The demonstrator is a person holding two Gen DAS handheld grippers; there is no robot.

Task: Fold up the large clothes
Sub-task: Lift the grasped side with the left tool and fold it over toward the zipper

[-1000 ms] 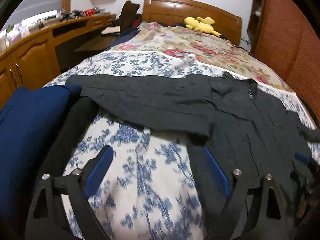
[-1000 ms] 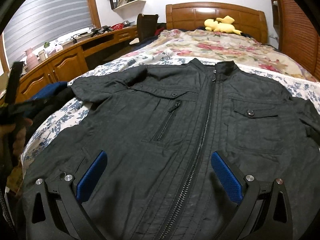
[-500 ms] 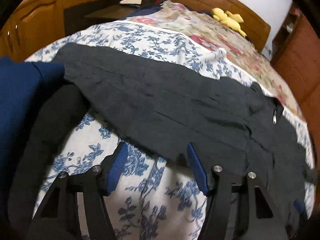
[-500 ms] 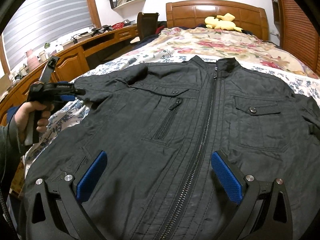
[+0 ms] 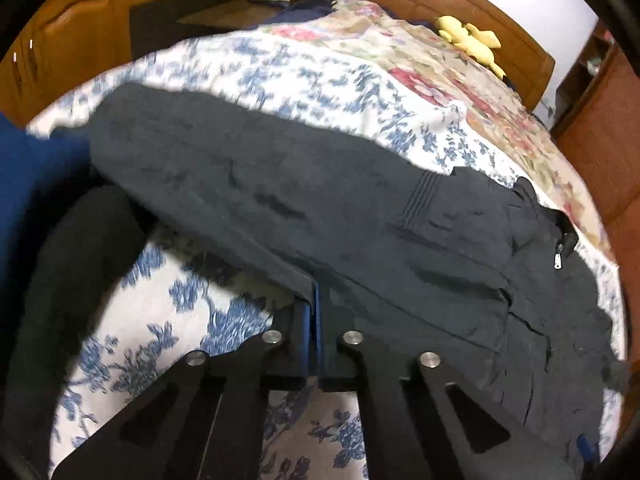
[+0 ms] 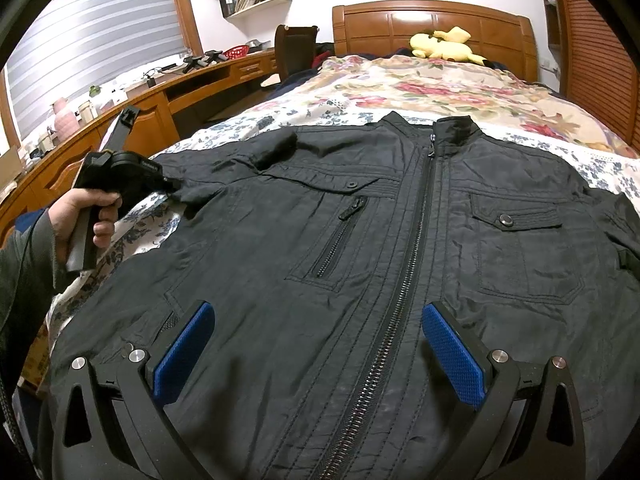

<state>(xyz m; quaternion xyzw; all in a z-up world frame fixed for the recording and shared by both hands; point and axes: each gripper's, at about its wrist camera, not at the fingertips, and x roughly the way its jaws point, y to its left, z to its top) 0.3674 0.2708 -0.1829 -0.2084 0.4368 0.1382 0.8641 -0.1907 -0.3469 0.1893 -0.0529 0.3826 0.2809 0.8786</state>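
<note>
A black zip-up jacket (image 6: 400,240) lies face up and spread out on the bed, collar toward the headboard. Its left sleeve (image 5: 280,196) stretches across the flowered sheet. My left gripper (image 5: 314,292) is shut on the lower edge of that sleeve; it also shows in the right wrist view (image 6: 172,186), held by a hand at the jacket's left side. My right gripper (image 6: 316,348) is open and empty, low over the jacket's front, with the main zipper (image 6: 404,280) running between its blue pads (image 6: 182,350).
The bed has a blue-flowered sheet (image 5: 192,312) and a floral quilt (image 6: 420,88) farther back. A yellow plush toy (image 6: 444,46) lies by the wooden headboard (image 6: 432,24). Dark blue clothing (image 5: 36,176) lies at the bed's left edge. A wooden desk (image 6: 160,96) runs along the left.
My left gripper moved forward onto the sleeve's edge and closed on it. The right gripper stayed open over the jacket's front.
</note>
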